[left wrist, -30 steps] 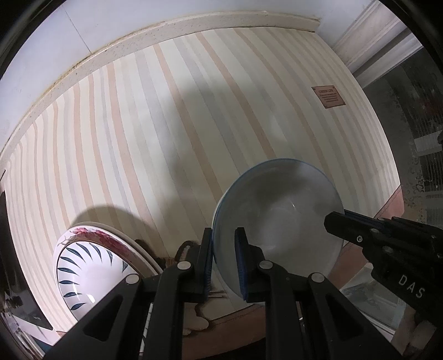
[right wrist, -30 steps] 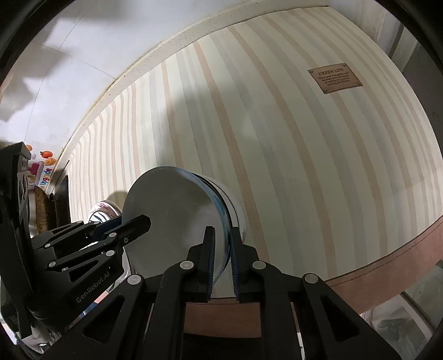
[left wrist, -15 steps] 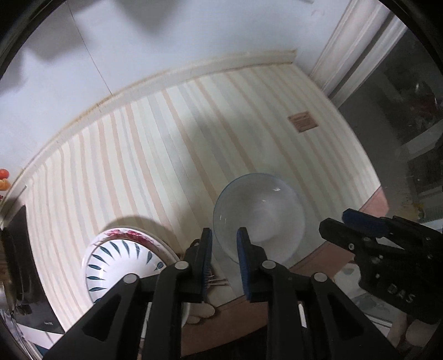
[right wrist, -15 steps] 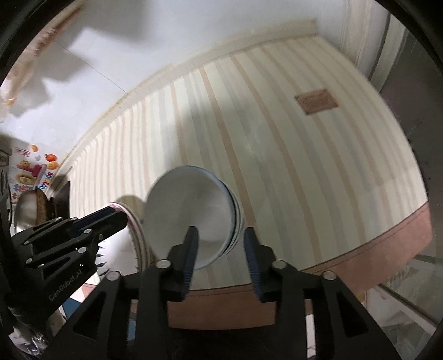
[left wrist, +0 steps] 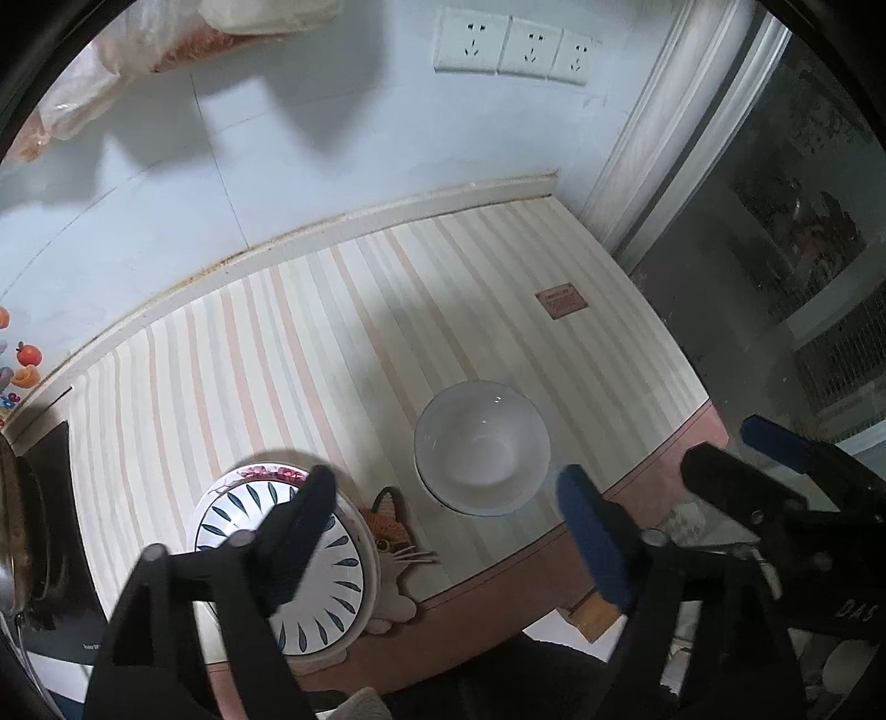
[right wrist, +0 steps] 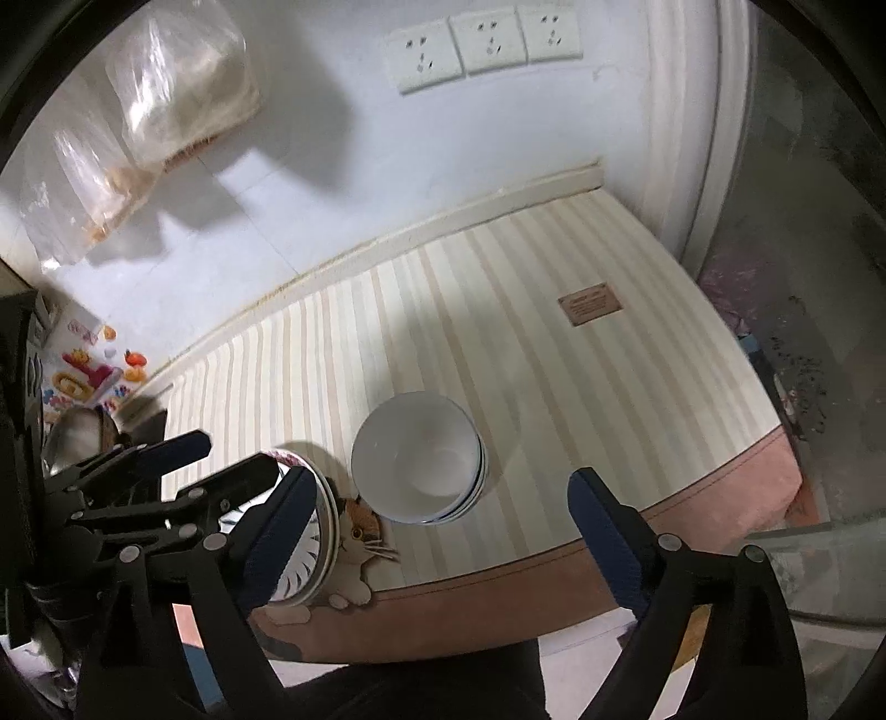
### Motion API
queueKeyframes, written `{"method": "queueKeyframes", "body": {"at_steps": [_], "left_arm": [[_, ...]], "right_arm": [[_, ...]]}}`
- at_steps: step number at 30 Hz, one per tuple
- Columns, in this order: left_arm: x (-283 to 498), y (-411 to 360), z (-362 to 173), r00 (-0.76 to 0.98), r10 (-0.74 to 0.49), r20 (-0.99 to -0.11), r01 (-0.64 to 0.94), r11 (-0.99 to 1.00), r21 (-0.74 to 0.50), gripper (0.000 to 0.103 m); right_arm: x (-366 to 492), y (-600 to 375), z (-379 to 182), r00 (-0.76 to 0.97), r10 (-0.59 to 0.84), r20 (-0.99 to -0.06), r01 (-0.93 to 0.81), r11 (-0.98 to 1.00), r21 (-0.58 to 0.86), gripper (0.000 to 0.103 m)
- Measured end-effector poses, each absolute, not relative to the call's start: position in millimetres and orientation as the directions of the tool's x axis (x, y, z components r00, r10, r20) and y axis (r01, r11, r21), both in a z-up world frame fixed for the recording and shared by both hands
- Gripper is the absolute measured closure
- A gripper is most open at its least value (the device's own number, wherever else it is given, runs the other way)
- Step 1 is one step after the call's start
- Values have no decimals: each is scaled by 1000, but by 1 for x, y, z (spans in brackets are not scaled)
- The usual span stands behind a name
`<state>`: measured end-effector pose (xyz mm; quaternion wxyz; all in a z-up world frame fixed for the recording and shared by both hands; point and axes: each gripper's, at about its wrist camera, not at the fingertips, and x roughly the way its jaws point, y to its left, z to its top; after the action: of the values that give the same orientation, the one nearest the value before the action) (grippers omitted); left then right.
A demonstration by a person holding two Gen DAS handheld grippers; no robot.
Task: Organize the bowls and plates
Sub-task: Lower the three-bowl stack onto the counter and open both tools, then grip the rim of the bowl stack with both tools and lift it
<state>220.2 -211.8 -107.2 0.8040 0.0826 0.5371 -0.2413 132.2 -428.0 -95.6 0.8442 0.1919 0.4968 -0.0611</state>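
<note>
On the housing of the right gripper [left wrist: 775, 471], at four o'clock in the left wrist view, we read the letters "DAS". Our left gripper [left wrist: 448, 526] is spread wide and holds nothing; its fingers hover apart from everything on the table. The right gripper, seen from its own camera, is likewise spread wide and empty. Just beyond, the stack of white bowls [right wrist: 418, 468] sits upright on the striped tablecloth [right wrist: 498, 343] near its front edge, beside the leaf-patterned plates [left wrist: 326, 559] at seven o'clock. A cat picture [left wrist: 390, 534] shows between them. Farther off at one o'clock lies a brown label [right wrist: 590, 304], its writing too small to read. Three wall sockets [right wrist: 482, 41] are at twelve.
</note>
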Motion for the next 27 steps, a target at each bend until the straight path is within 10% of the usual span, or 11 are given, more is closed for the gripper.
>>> {"method": "queueKeyframes", "body": {"at_steps": [27], "left_arm": [[252, -210, -142, 189, -316, -930, 395, 891, -223, 16]], "right_arm": [[119, -448, -87, 526, 56, -849, 354, 893, 279, 3]]}}
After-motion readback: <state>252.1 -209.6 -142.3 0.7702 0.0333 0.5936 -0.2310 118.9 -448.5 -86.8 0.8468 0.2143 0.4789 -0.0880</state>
